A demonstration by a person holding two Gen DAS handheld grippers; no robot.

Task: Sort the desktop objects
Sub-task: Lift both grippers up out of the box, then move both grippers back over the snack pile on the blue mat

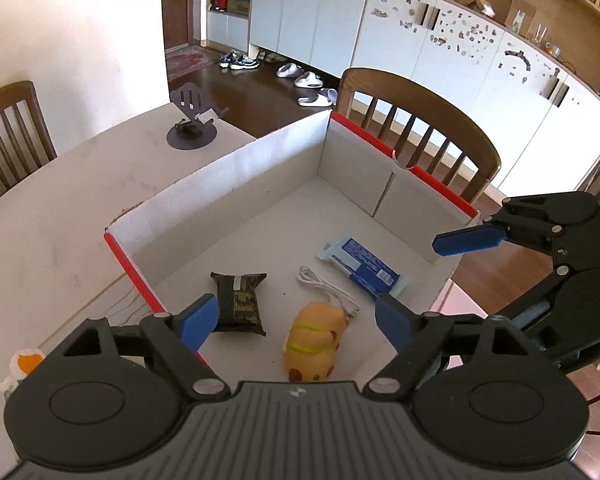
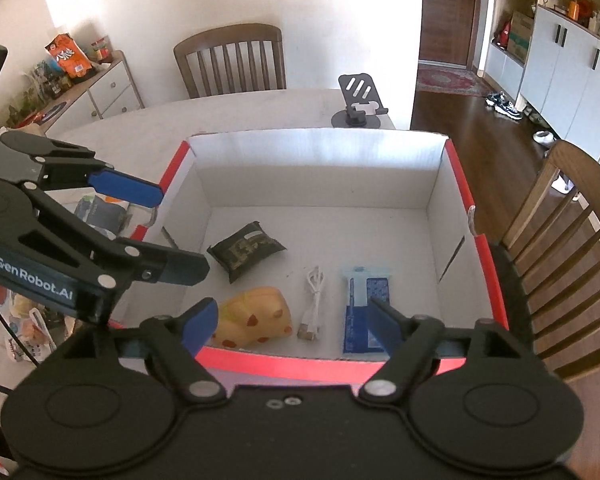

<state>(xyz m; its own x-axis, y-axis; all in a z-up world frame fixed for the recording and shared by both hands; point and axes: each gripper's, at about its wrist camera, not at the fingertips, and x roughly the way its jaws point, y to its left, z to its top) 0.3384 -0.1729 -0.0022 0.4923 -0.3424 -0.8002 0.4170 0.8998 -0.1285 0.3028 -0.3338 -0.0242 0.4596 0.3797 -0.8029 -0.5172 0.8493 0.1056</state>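
Observation:
A white cardboard box with a red rim (image 1: 128,264) (image 2: 300,364) stands on the table. On its floor lie a dark packet (image 1: 238,302) (image 2: 246,252), a yellow spotted soft toy (image 1: 312,344) (image 2: 256,318), a coiled white cable (image 1: 328,290) (image 2: 314,300) and a blue-and-white packet (image 1: 360,266) (image 2: 366,304). My left gripper (image 1: 296,320) (image 2: 160,228) hangs open over the box's left side, above the toy, holding nothing. My right gripper (image 2: 292,322) is open above the near rim, its fingers clear of the blue packet and the toy.
A black phone stand (image 1: 192,120) (image 2: 358,100) sits on the pale table beyond the box. Wooden chairs (image 1: 420,136) (image 2: 230,60) ring the table. Several snack packets (image 2: 100,212) lie on the table left of the box.

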